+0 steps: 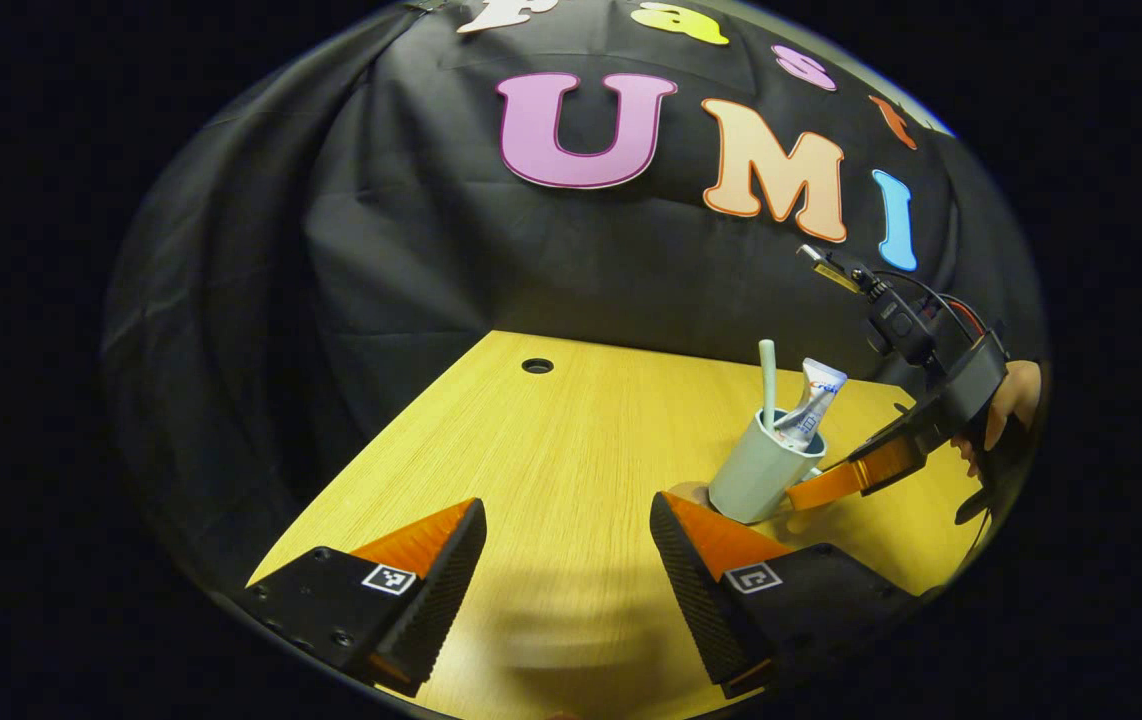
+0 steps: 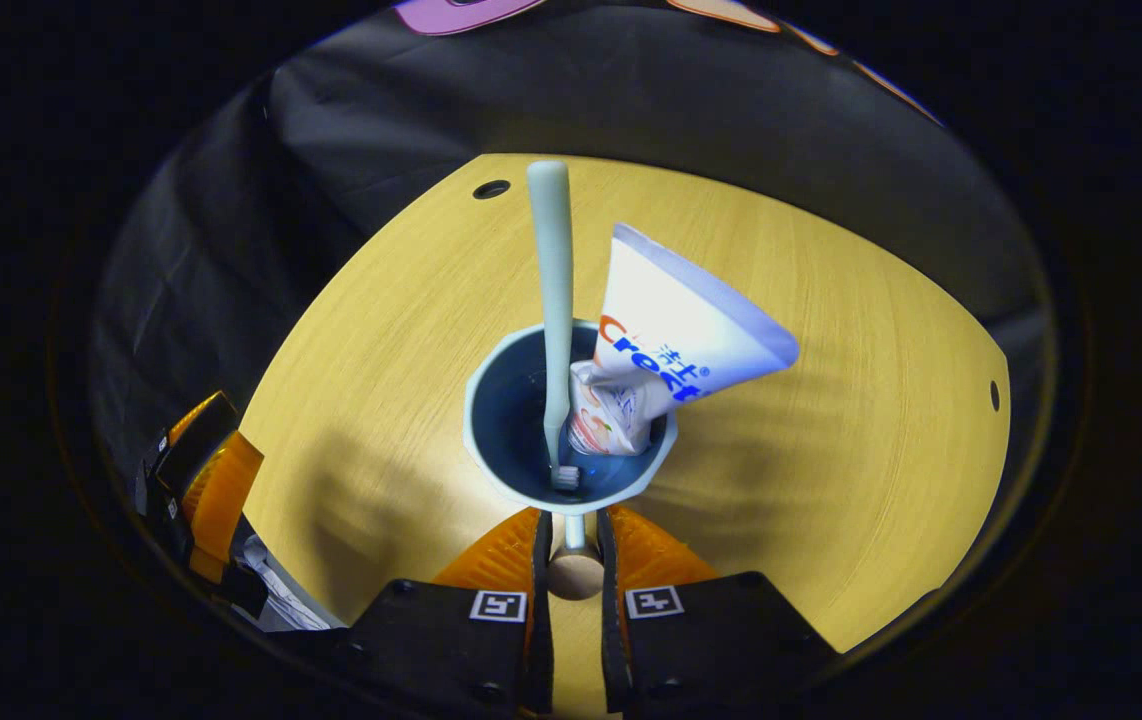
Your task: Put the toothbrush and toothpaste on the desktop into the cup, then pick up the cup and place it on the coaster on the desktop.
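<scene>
A pale green cup (image 1: 753,475) leans to the left on the right part of the wooden desk, holding a pale green toothbrush (image 1: 767,375) and a white toothpaste tube (image 1: 819,392). My right gripper (image 1: 806,495) reaches in from the right and is shut on the cup's handle. The right gripper view looks down into the cup (image 2: 511,440), where the toothbrush (image 2: 551,280) stands head down beside the toothpaste (image 2: 676,340). My right gripper (image 2: 571,525) pinches the handle, with a round wooden coaster (image 2: 576,578) below. The coaster (image 1: 688,492) lies by the cup's base. My left gripper (image 1: 566,515) stands open over bare desk.
The desk (image 1: 551,450) has a round cable hole (image 1: 537,365) near its far edge, and a second hole (image 2: 994,395) shows at the right. Black cloth walls close the desk at the back and left. A hand (image 1: 1016,400) holds the right gripper. The left gripper (image 2: 201,480) sits at the left.
</scene>
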Tool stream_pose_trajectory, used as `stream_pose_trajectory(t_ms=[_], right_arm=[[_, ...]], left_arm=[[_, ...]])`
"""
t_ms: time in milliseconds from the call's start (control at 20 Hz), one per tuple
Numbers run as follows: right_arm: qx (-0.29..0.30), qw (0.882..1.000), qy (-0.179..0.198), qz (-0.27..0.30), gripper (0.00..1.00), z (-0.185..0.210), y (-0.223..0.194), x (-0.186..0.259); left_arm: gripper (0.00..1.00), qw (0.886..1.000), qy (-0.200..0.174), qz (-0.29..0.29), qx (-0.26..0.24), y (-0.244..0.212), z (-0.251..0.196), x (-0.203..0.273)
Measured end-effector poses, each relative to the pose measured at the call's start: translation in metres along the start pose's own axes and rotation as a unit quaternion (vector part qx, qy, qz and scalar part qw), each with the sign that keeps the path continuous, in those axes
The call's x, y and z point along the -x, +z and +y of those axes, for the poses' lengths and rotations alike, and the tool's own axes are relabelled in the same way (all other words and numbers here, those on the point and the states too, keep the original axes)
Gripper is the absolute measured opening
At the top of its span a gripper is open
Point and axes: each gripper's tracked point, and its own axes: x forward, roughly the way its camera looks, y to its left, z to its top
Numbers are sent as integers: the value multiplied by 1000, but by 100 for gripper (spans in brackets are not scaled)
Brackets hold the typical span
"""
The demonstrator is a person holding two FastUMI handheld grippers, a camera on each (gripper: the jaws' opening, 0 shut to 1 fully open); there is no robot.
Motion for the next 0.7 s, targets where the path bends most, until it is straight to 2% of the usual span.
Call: stream_pose_trajectory(t_ms=[100, 150, 450, 500, 550, 650, 700], right_arm=[[9, 1000, 0, 0, 18, 0, -1, 3], [14, 1000, 0, 1, 22, 1, -2, 4], [47, 999, -7, 7, 22, -6, -2, 6], [48, 999, -9, 5, 25, -5, -3, 7], [46, 999, -9, 2, 22, -6, -3, 8], [44, 999, -13, -22, 35, -8, 7, 20], [41, 998, -19, -39, 56, -11, 14, 28]], left_arm=[[95, 1000, 5, 0, 6, -1, 7, 2], [95, 1000, 7, -1, 8, -2, 9, 3], [95, 1000, 15, 2, 19, -5, 17, 7], [95, 1000, 13, 1, 20, -4, 17, 8], [95, 1000, 12, 0, 20, -3, 16, 8], [95, 1000, 6, 0, 19, 0, 10, 7], [95, 1000, -1, -1, 17, 2, 5, 7]])
